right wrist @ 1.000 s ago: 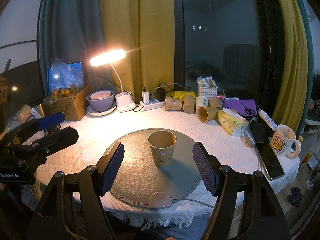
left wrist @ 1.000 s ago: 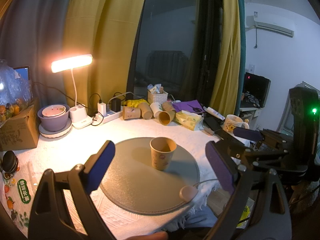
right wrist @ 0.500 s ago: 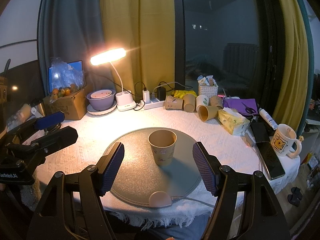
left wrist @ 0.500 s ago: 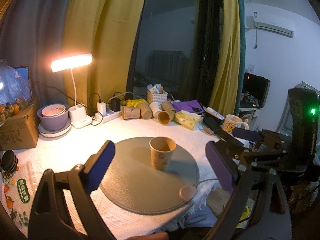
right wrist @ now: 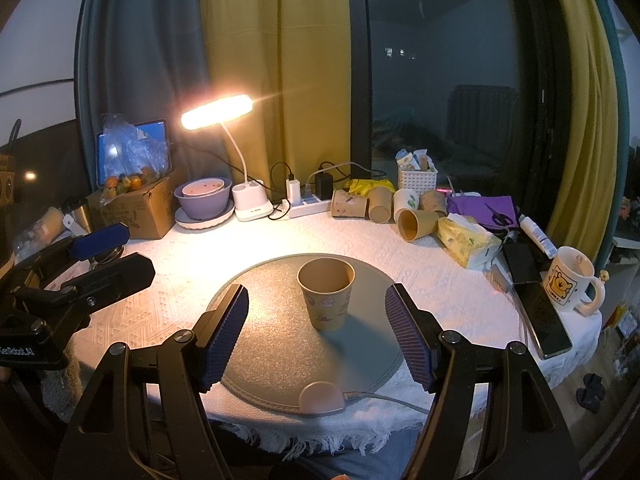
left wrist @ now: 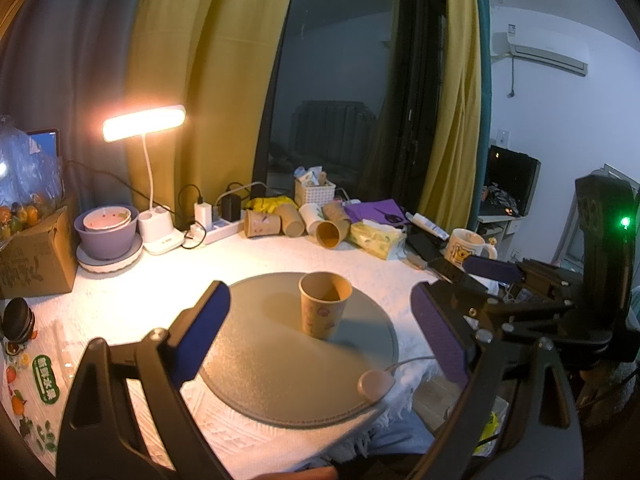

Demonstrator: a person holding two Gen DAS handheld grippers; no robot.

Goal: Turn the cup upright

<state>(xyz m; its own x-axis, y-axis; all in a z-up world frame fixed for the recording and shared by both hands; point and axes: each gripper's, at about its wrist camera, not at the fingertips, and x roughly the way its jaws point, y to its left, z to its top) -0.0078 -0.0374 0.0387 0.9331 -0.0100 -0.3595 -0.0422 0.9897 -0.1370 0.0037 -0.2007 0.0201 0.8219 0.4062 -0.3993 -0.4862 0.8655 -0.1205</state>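
A brown paper cup (left wrist: 323,305) (right wrist: 326,293) stands upright, mouth up, on a round grey mat (left wrist: 280,364) (right wrist: 272,352) in the middle of the white-clothed table. My left gripper (left wrist: 320,340) is open and empty, held back from the cup near the table's front edge. My right gripper (right wrist: 318,334) is open and empty, its blue-padded fingers (right wrist: 224,332) wide on either side of the cup's near side, not touching it. The right gripper also shows at the right of the left wrist view (left wrist: 492,270); the left gripper shows at the left of the right wrist view (right wrist: 102,254).
Several paper cups (right wrist: 414,224) lie on their sides at the back by a white basket (right wrist: 416,176). A lit desk lamp (right wrist: 248,200), purple bowl (right wrist: 204,200), cardboard box (right wrist: 136,208), tissue pack (right wrist: 466,240), phone (right wrist: 540,312) and mug (right wrist: 568,284) ring the table. A pink puck with cable (right wrist: 322,396) sits at the mat's front.
Both grippers have shifted only slightly; the cup stays upright on the mat and both grippers stay open.
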